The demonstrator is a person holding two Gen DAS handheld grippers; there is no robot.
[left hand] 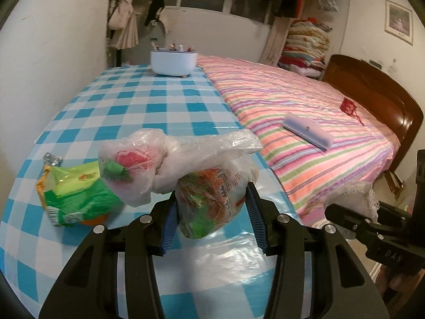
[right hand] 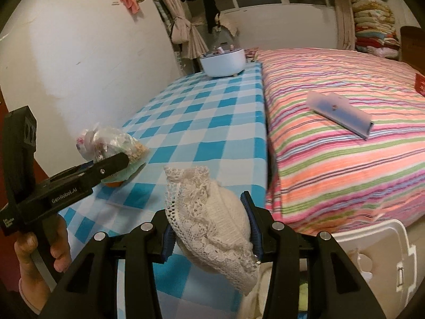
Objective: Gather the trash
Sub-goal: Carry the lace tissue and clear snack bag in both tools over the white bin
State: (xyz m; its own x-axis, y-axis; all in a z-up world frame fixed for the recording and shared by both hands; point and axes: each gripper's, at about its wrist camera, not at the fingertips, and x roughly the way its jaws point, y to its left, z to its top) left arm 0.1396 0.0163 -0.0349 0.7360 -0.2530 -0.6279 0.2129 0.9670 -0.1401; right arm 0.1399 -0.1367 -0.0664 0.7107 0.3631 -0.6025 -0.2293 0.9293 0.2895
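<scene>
gripping clear plastic trash bag [left hand: 212, 186] — left gripper [left hand: 212, 214] clamped on it above blue checked tablecloth [left hand: 148, 106]. green snack wrapper [left hand: 71, 196] lay just beside bag. right gripper [right hand: 209, 226] clamped on white lace cloth [right hand: 212, 223] — near table edge, striped bed [right hand: 345, 159] alongside.

- left gripper [left hand: 211, 212]: both blue-padded fingers [left hand: 168, 228] sit either side of a plastic trash bag [left hand: 212, 191], pressing into it, so it's clamped, not gaping
- right gripper [right hand: 209, 223]: jaws squeezed onto a white lace cloth [right hand: 212, 226], pads [right hand: 253, 226] touching it on both sides
- left hand [right hand: 39, 255]: bare fingers wrapped round the black handle, low in the right wrist view
- the 2 grippers sit side by side, close together
</scene>
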